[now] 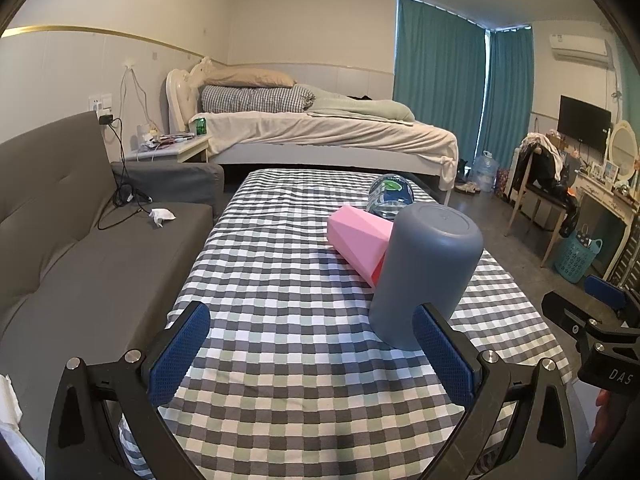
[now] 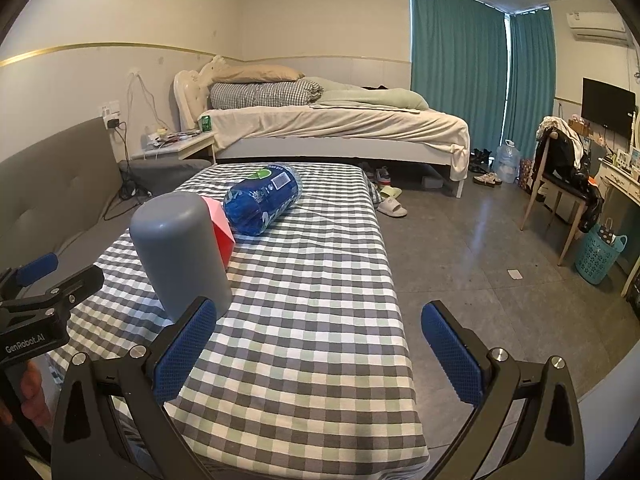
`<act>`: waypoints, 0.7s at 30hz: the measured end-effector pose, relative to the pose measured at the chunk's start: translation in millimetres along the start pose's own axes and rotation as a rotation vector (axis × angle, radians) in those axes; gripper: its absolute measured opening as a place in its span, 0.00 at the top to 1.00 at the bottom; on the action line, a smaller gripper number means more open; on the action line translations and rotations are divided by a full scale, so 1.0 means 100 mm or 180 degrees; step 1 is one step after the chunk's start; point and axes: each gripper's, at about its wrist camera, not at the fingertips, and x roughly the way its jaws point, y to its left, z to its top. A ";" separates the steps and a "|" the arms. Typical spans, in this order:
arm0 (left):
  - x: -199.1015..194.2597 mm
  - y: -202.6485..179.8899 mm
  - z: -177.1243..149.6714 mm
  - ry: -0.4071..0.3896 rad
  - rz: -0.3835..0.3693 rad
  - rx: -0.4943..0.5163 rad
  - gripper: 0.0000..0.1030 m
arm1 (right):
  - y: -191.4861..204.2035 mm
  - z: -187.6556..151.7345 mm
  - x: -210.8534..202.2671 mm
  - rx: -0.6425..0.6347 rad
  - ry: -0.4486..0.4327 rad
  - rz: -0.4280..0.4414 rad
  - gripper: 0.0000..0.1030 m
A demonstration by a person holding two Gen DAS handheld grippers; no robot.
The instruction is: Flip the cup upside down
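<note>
A grey-blue cup (image 1: 424,272) stands upside down, base up, on the checkered tablecloth (image 1: 288,320). It also shows in the right wrist view (image 2: 180,252). My left gripper (image 1: 312,350) is open and empty, with the cup just beyond its right finger. My right gripper (image 2: 320,350) is open and empty, with the cup just beyond its left finger. Neither gripper touches the cup.
A pink box (image 1: 360,240) lies behind the cup, and a blue-labelled water bottle (image 2: 262,198) lies on its side beyond it. A grey sofa (image 1: 80,248) runs along the left of the table. A bed (image 1: 320,132) stands behind.
</note>
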 end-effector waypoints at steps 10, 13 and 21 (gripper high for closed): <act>0.00 0.02 0.00 -0.0005 -0.0009 -0.0003 0.00 | 0.03 0.00 0.01 0.0004 0.0019 0.0016 0.00; -0.01 0.03 0.01 -0.0018 0.0005 -0.0004 0.00 | 0.03 0.00 0.01 -0.0002 0.0022 0.0024 0.00; -0.04 0.04 0.02 -0.0050 0.0025 0.0014 0.00 | 0.03 0.01 0.01 -0.0008 0.0026 0.0011 0.00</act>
